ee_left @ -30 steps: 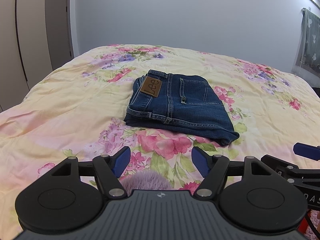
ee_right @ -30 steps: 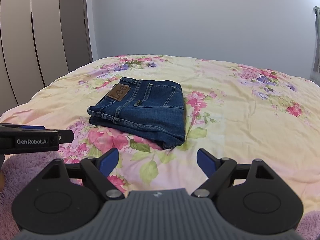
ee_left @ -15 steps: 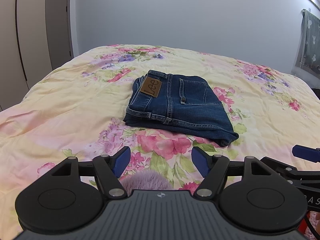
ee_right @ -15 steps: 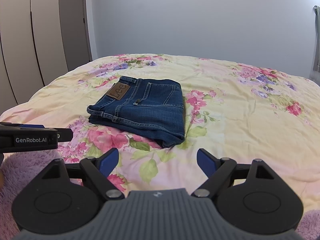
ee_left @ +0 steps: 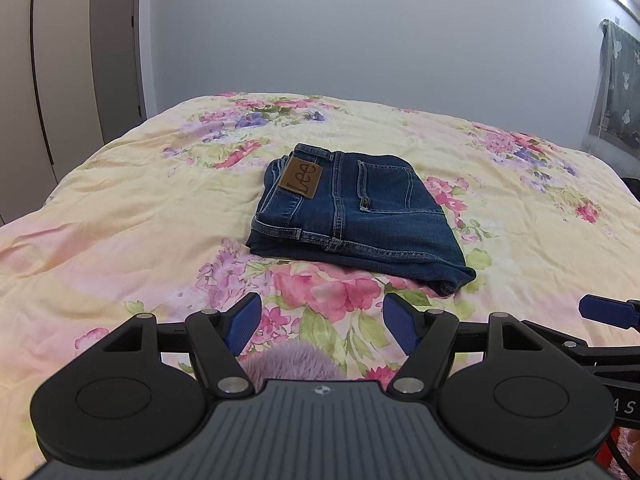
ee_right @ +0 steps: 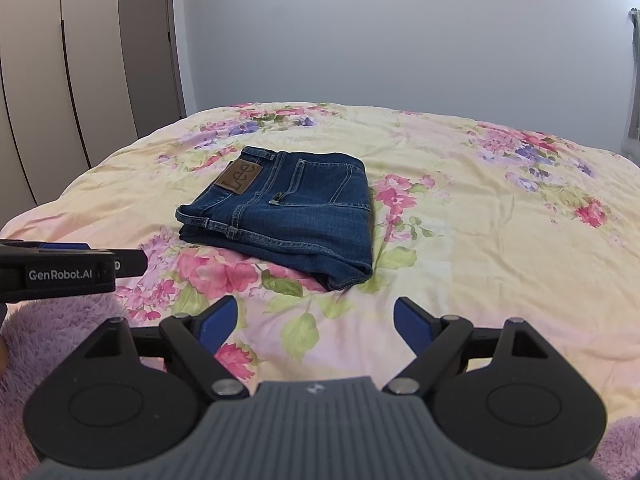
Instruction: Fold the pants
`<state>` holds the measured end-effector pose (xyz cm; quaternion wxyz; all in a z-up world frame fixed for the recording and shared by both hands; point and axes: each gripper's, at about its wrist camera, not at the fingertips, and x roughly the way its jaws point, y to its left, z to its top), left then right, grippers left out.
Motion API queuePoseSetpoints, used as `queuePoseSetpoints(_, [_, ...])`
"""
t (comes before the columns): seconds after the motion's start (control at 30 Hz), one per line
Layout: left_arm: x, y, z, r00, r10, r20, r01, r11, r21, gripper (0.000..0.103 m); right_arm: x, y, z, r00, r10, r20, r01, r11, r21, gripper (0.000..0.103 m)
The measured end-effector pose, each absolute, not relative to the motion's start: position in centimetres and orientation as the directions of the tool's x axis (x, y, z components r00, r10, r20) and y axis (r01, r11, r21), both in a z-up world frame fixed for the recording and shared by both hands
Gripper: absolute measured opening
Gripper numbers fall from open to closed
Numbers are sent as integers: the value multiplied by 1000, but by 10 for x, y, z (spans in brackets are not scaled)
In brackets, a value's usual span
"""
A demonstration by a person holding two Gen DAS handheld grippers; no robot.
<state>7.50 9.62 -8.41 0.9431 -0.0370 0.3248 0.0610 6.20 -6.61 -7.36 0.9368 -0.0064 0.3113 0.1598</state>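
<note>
Your left gripper (ee_left: pixel 322 322) and right gripper (ee_right: pixel 316 326) both hang over the near edge of the bed (ee_left: pixel 120 216), jaws spread wide and holding nothing. The jeans (ee_left: pixel 356 216) lie folded in a compact stack at mid-bed, well apart from both grippers, brown Lee patch (ee_left: pixel 301 179) facing up. In the left wrist view the stack sits ahead, slightly right of centre; in the right wrist view the jeans (ee_right: pixel 288 212) sit ahead and to the left. Only the left view shows the curtain (ee_left: pixel 620 88) at far right and a blue pad of the right gripper at its right edge. Only the right view shows the door (ee_right: pixel 150 40) beside the wardrobe (ee_right: pixel 44 88), the left gripper's side marked GenRobot.AI, and the purple fleece sleeve (ee_right: pixel 60 320) beneath it.
</note>
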Motion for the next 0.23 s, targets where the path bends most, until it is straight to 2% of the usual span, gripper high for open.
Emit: queuePoseSetpoints(0.23, [74, 97, -83, 784, 84, -615, -136, 990, -38, 81, 65, -66, -74, 749, 294, -594, -298, 950, 94, 81])
